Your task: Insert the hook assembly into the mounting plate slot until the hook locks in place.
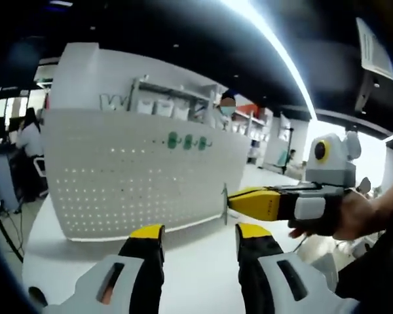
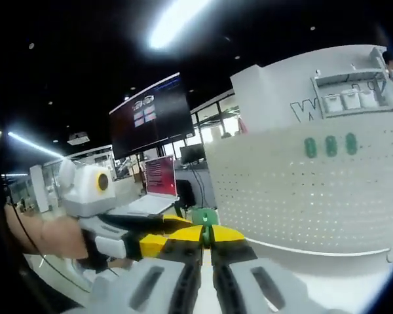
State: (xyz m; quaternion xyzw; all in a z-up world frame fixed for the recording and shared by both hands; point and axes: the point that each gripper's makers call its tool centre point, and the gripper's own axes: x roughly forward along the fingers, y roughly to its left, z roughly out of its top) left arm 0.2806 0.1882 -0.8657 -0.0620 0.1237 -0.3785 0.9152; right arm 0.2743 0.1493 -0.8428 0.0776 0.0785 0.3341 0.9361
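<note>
The white perforated mounting plate (image 1: 144, 176) stands upright on the table, with three green pieces (image 1: 187, 141) fixed near its top. My left gripper (image 1: 200, 234) is open in front of its lower edge, nothing between its jaws. From the right, my right gripper (image 1: 232, 201) reaches in, shut on a small hook (image 1: 224, 204) held close to the plate's right end. In the right gripper view the green hook (image 2: 205, 216) sticks up from my shut right gripper (image 2: 208, 237). The left gripper (image 2: 173, 232) sits just to its left, and the plate (image 2: 301, 190) stands to the right.
The white table (image 1: 183, 275) runs under both grippers. A person's hand (image 1: 357, 219) holds the right gripper. Behind the plate is a shelf with bins (image 1: 164, 104); a dark screen (image 2: 150, 114) and a red sign (image 2: 160, 175) stand off to the left. People sit in the background.
</note>
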